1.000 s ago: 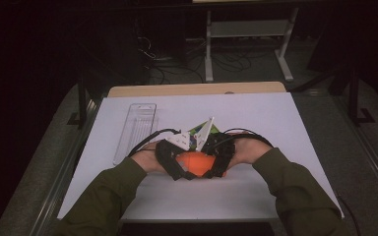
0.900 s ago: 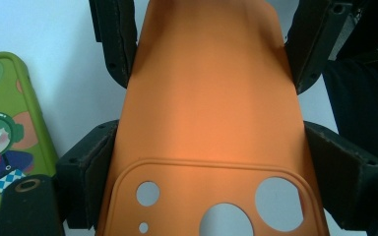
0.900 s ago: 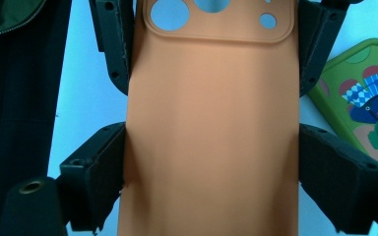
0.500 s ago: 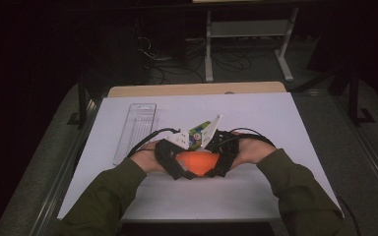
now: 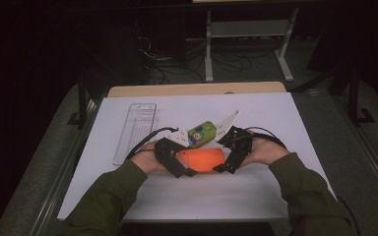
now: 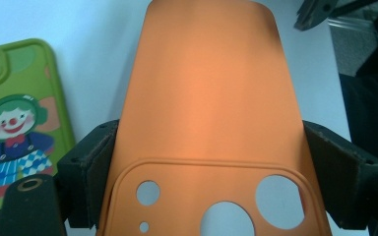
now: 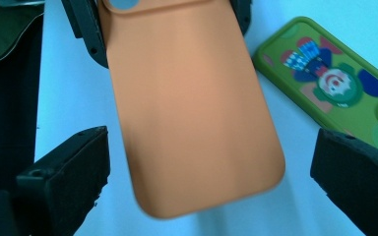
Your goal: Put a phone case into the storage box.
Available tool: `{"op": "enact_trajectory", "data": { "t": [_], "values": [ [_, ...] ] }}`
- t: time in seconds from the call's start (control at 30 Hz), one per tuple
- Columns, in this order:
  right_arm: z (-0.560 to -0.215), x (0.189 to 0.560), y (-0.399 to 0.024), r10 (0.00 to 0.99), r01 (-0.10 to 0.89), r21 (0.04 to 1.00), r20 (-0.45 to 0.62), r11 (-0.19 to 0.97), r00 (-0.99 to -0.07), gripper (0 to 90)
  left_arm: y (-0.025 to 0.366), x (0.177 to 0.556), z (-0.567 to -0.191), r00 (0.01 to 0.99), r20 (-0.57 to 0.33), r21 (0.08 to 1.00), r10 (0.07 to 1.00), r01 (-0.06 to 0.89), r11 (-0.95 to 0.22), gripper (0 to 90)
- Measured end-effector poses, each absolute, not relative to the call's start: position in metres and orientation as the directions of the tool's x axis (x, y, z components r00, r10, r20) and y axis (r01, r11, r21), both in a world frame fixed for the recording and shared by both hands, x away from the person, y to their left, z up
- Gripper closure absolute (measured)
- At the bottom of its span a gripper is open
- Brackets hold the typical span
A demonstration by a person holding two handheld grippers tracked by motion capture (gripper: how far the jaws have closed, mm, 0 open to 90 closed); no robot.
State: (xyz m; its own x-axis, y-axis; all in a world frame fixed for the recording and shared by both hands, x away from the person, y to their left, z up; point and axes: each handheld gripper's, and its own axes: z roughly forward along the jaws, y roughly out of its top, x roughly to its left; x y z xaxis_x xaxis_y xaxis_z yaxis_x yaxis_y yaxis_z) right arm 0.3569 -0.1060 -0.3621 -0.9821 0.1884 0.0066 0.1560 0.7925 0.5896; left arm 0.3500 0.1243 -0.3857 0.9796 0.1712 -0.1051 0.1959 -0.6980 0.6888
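Note:
An orange phone case (image 5: 202,160) (image 6: 206,98) (image 7: 192,113) is held just above the white table top, and my left gripper (image 5: 183,162) (image 6: 211,162) is shut on its camera-hole end, a pad on each long edge. My right gripper (image 5: 226,157) (image 7: 211,187) is open. Its jaws have just been opening, and they now stand wide on either side of the case's plain end with a gap at each pad. A green phone case with a clown picture (image 5: 202,133) (image 6: 15,128) (image 7: 334,78) lies flat on the table just beyond the orange one.
A clear plastic tray (image 5: 137,130) lies at the left of the white table top (image 5: 275,118). A wooden strip (image 5: 197,89) runs along the far edge. Beyond it the floor is dark, with cables and a metal stand (image 5: 246,34).
My right gripper's jaws have come off the orange case and spread wide, and that hand has slid a little to the right. The left gripper keeps its hold and has not moved.

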Motion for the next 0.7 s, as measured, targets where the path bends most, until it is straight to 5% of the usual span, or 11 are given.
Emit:
{"op": "enact_trajectory", "data": {
  "t": [0.7],
  "values": [
    [-0.376, 0.345, -0.141, 0.468, 0.370, 0.684, 0.048, 0.629, -0.883, 0.2, 0.130, 0.352, -0.389, 0.910, -0.098, 0.672, 0.403, 0.359, -0.648, 15.3]
  ]
}}
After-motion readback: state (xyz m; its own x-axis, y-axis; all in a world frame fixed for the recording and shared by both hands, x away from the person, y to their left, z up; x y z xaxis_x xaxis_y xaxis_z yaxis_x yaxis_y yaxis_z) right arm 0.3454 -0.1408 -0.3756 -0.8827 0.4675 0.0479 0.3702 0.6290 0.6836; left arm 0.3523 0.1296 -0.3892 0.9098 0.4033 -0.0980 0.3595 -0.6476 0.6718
